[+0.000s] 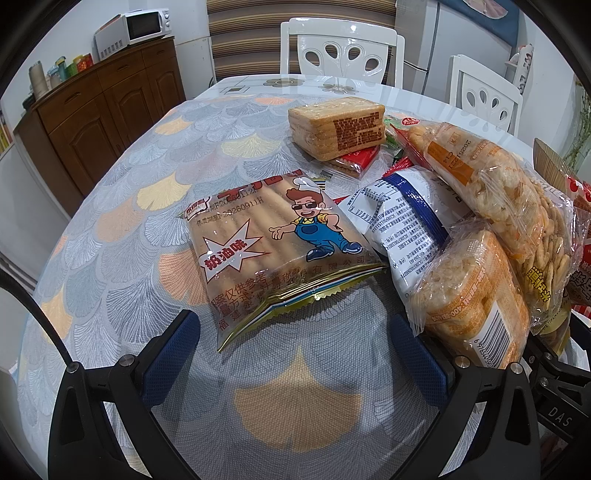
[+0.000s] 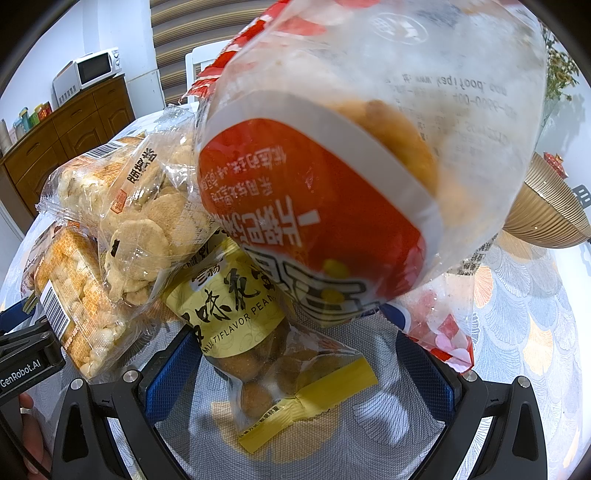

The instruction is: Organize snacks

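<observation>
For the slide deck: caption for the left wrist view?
Open left hand-held gripper faces a cartoon-chef biscuit packet beside piled snack bags on the patterned tablecloth.

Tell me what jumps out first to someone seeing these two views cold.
In the right wrist view, a big red-and-clear snack bag fills most of the frame, looming above a yellow-labelled peanut packet lying between the open fingers of the right gripper. In the left wrist view, the biscuit packet with a cartoon chef lies just ahead of the open left gripper, beside a heap of rice-cracker bags on its right.

Looks like a home dining room: patterned-cloth dining table (image 1: 155,177) with 2 white chairs (image 1: 341,48) behind it, wooden sideboard (image 1: 99,122) to its left carrying a microwave (image 1: 135,31).
</observation>
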`<state>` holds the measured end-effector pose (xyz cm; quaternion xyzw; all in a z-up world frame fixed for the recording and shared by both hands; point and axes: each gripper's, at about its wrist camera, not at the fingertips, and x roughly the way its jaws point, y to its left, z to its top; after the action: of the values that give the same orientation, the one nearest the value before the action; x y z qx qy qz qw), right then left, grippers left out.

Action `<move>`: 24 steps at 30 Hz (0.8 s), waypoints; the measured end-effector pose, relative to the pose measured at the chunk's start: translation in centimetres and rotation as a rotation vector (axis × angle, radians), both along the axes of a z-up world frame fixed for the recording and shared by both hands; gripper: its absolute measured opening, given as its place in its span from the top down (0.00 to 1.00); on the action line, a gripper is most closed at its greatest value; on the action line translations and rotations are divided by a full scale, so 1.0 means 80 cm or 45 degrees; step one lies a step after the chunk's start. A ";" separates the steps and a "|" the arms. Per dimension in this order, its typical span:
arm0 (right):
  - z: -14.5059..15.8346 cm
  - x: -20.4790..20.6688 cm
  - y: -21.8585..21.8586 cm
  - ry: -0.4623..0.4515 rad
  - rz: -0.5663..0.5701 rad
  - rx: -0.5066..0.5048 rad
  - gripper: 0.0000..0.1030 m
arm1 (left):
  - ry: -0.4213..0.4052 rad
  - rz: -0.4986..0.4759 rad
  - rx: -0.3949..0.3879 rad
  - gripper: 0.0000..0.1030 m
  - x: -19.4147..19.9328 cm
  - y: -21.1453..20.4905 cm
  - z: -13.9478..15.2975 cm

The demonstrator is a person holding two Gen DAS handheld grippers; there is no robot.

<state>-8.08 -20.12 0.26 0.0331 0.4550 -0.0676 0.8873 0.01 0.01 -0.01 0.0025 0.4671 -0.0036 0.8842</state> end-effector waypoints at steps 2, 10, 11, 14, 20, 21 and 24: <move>0.000 0.000 0.000 0.000 0.000 0.000 0.00 | 0.000 0.000 0.000 0.00 0.000 0.000 0.000; 0.000 0.000 0.000 0.000 0.000 0.000 0.00 | 0.000 0.000 0.000 0.00 0.000 0.000 0.000; 0.000 0.000 0.000 0.000 0.000 0.000 0.00 | 0.000 0.000 0.000 0.00 0.000 0.000 0.000; 0.000 0.000 0.000 0.000 0.000 -0.001 0.00 | 0.000 0.000 -0.001 0.00 0.000 0.000 0.000; 0.000 0.000 0.000 0.000 0.000 -0.001 0.00 | -0.002 -0.001 -0.025 0.00 0.000 0.001 0.000; 0.000 0.000 0.000 0.000 0.000 0.000 0.00 | -0.002 -0.002 -0.029 0.00 0.000 0.001 -0.001; 0.001 -0.001 -0.001 0.001 0.000 -0.002 0.00 | 0.001 -0.003 -0.021 0.00 -0.001 0.003 0.002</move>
<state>-8.18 -20.17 0.32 0.0324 0.4551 -0.0679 0.8872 -0.08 0.22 0.19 -0.0041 0.4674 -0.0085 0.8840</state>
